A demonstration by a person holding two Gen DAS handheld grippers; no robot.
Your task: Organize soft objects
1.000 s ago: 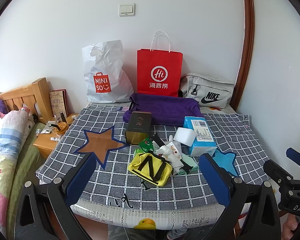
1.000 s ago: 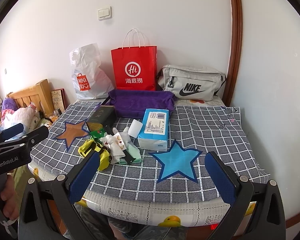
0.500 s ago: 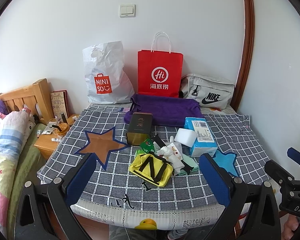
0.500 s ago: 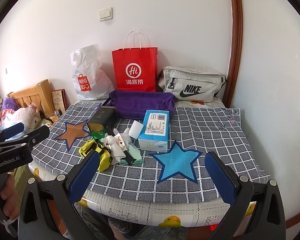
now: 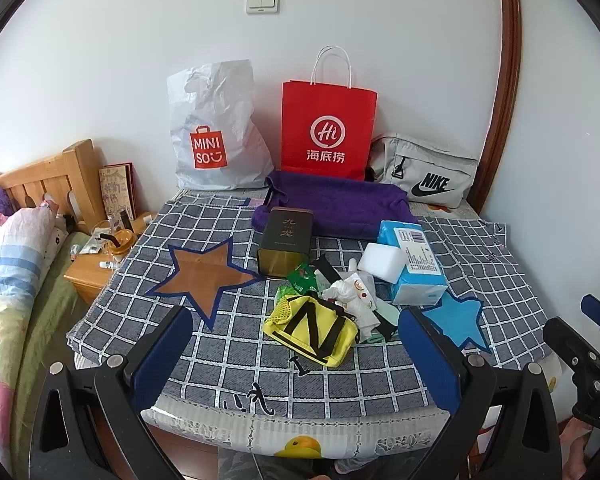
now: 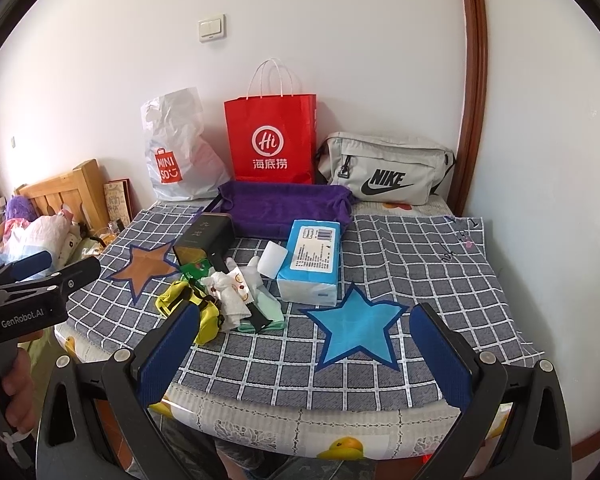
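A pile of soft things lies mid-table: a yellow mesh pouch (image 5: 314,330) (image 6: 188,304), white patterned socks (image 5: 354,292) (image 6: 232,288), a pale green cloth (image 6: 266,314), a white sponge (image 5: 382,262) (image 6: 273,262) and a blue tissue pack (image 5: 414,264) (image 6: 312,260). A purple towel (image 5: 336,204) (image 6: 284,204) lies behind. My left gripper (image 5: 296,360) is open and empty, short of the pouch. My right gripper (image 6: 306,360) is open and empty, over the table's front edge by the blue star patch (image 6: 354,326).
A dark tin box (image 5: 286,240) stands by the pile. Against the wall are a Miniso bag (image 5: 216,132), a red paper bag (image 5: 328,132) and a grey Nike pouch (image 5: 424,172). A bed (image 5: 8,264) and nightstand (image 5: 100,264) are to the left.
Both grippers have drifted very slightly toward the table; nothing on the table has moved and both stay open.
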